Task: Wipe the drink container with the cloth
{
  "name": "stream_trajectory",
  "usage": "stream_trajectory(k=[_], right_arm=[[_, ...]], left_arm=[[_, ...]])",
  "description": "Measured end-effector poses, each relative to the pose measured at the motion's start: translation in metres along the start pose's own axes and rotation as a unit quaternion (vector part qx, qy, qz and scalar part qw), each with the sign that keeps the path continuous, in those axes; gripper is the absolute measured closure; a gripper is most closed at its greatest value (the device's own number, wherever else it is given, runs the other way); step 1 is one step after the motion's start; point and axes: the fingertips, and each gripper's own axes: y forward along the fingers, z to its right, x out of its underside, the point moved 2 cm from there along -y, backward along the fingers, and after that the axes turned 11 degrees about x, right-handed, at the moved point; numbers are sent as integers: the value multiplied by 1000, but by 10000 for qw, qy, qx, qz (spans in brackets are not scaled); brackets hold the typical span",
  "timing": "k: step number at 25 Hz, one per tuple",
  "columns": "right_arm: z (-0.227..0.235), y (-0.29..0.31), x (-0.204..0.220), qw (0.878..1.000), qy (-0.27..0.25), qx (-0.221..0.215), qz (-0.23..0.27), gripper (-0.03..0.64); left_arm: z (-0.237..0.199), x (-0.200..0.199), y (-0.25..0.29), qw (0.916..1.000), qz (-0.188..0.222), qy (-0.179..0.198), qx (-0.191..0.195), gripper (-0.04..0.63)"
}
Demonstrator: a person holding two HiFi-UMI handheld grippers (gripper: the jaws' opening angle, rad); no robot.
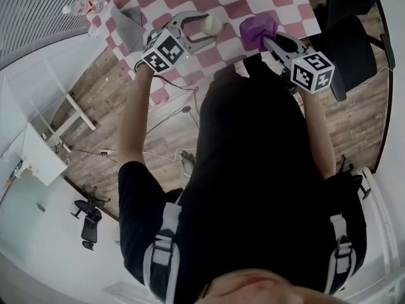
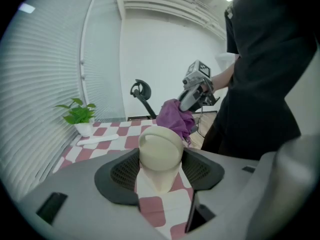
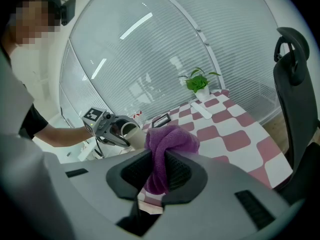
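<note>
**Grippers loaded, no wiping yet**

Our left gripper (image 2: 161,169) is clamped on a cream, tapered drink cup (image 2: 160,151), which it holds clear above the pink-and-white checked counter (image 3: 235,129). Our right gripper (image 3: 160,174) is closed tight on a bunched purple cloth (image 3: 170,139), raised beside the cup. The head view shows a strip of counter between them, so we judge them near but not touching. Both pick-ups look done. Pressing the cloth to the cup and rubbing it around remains. Farther out, a small potted green plant (image 2: 79,115) stands on the counter.
</note>
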Motion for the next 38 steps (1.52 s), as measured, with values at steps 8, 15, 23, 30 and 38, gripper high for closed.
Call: stream_trajectory(k=[8, 15, 23, 30, 38], right_arm=[[-11, 15, -8, 9993, -223, -287, -56, 537], [-28, 32, -20, 9946, -785, -660, -143, 537], [-60, 56, -32, 9844, -1205, -1264, -215, 537], [-101, 76, -50, 9715, -1464, -1862, -9, 537], [-118, 119, -18, 9652, -1610, -1997, -511, 537]], left_arm=[[-27, 24, -31, 9540, 991, -2419, -1465, 311], [-29, 58, -55, 8488, 2080, -4302, -2264, 313], [-1, 84, -59, 7503, 2862, -5342, -2642, 314], [21, 85, -46, 7103, 3183, -5573, -2891, 314], [33, 75, -38, 7300, 2896, -5312, -3178, 314]])
